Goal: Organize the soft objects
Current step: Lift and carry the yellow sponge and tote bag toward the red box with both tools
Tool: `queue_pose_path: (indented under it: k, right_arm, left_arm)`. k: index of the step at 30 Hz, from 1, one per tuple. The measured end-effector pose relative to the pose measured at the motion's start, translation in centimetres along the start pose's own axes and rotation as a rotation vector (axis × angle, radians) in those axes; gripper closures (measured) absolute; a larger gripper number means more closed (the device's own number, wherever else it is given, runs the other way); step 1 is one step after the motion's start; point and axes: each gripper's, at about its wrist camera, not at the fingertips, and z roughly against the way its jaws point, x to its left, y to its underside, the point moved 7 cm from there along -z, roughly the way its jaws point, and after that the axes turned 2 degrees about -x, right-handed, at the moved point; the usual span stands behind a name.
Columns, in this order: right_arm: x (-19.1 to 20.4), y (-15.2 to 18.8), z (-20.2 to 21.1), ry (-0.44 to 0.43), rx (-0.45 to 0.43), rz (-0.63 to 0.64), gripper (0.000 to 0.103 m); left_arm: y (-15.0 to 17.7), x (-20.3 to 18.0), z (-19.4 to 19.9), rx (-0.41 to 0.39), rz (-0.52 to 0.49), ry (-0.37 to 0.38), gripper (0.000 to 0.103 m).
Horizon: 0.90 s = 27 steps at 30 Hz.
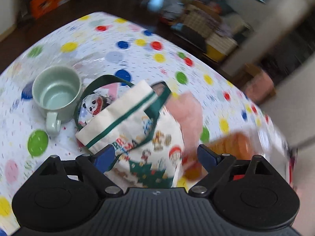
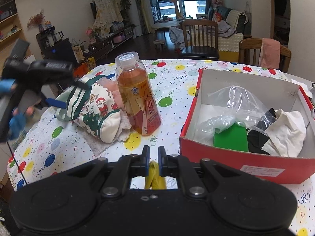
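Hovering over the Christmas bag, the left gripper has its jaws spread wide; the bag's lower edge sits between the blue pads but nothing is pinched. That view is motion-blurred.

Bag: cream cloth, green handles, Santa and tree print, lying on its side on the dotted tablecloth. In the left wrist view a pale green mug stands at about 10 o'clock from the bag, touching or just beside it, can't tell which. Pink cloth lies at 3 o'clock from the bag.

Right gripper: jaws pressed nearly together, pinching a yellow soft thing that hangs below the pads.

In the right wrist view the tea bottle stands upright just beside the bag, at its 3 o'clock. A grey-white rag lies under the bag's near end. The red box is at 3 o'clock from the bottle, well apart, and holds a clear plastic bag, a green piece, black cloth and a white cloth.
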Motion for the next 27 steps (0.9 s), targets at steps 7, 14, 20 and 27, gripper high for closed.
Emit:
queue_pose_path:
  k: [7, 14, 20, 27]
  right_arm:
    - [-1.0, 0.0, -0.1, -0.024, 0.001, 0.005, 0.096]
    - [-1.8, 0.2, 0.1, -0.037, 0.009, 0.007, 0.096]
    - [-2.7, 0.2, 0.3, -0.031, 0.010, -0.003, 0.096]
    - [-3.0, 0.4, 0.4, -0.029, 0.018, -0.001, 0.096]
  left_arm:
    - [0.8, -2.4, -2.4, -0.021, -0.003, -0.133, 0.004]
    - [1.7, -1.8, -5.3, 0.030, 0.039, -0.222, 0.004]
    - [2.3, -0.3, -7.3, 0.063, 0.060, -0.219, 0.007]
    - [2.6, 1.3, -7.2, 0.069, 0.140, -0.162, 0.075]
